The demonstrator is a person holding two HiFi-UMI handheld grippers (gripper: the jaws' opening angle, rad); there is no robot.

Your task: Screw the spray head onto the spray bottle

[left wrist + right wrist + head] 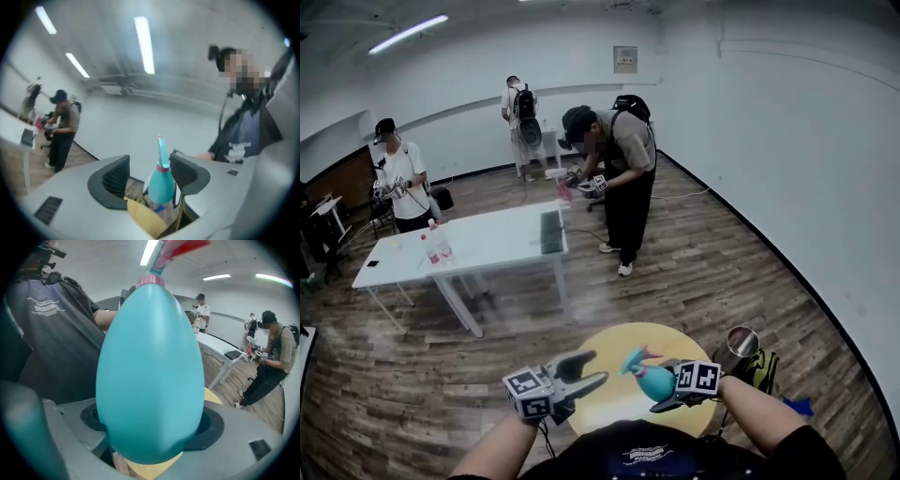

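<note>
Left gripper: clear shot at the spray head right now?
Probably yes. The left gripper is open and empty; the spray head stands just ahead, on the bottle the right gripper holds, nothing between.

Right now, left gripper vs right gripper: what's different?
Grip: the right gripper is shut on the teal spray bottle; the left gripper has its jaws apart, pressing on nothing.
View: the bottle fills the right gripper view; in the left gripper view it shows smaller, beyond the jaws.
Shared: each bears a marker cube, and both hang over the yellow round table.
</note>
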